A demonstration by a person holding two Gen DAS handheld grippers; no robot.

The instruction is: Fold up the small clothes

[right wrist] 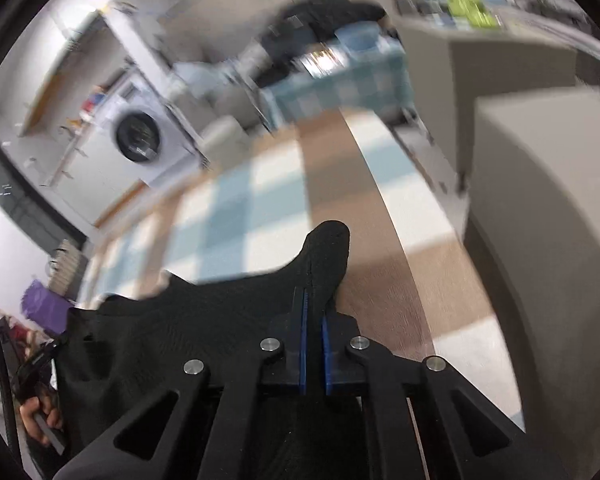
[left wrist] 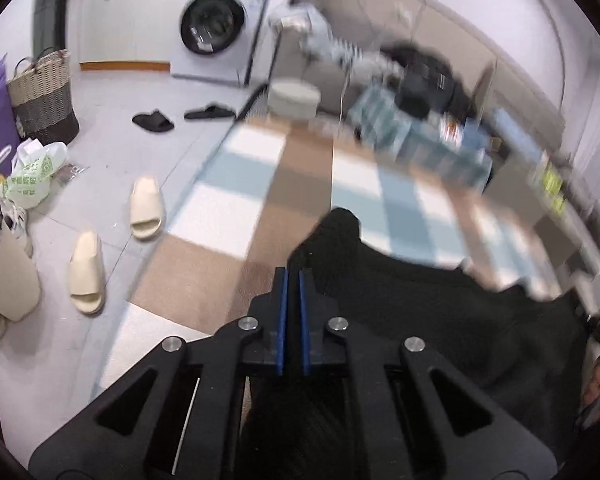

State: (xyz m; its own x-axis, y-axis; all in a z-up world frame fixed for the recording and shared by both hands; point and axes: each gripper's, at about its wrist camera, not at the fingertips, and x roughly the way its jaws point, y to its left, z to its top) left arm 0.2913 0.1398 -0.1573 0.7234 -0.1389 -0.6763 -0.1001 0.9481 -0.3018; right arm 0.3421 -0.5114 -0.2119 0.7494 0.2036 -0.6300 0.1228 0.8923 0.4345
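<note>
Both hand-held grippers are clamped on the same black knit garment (left wrist: 440, 312): left hand-held gripper (left wrist: 293, 276), right hand-held gripper (right wrist: 313, 300). It hangs over a blurry blue, white and brown checkered rug (left wrist: 260, 184).

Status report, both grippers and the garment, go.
Left gripper shut on black garment. Right gripper shut on it too, cloth stretched between them, lifted above checkered rug. Nothing in the way.

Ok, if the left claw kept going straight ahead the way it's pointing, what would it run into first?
Probably the checked rug. The left claw, shut on the black garment, points down at it past the cloth corner, with nothing else visibly in that line; blur makes depth uncertain.
</note>
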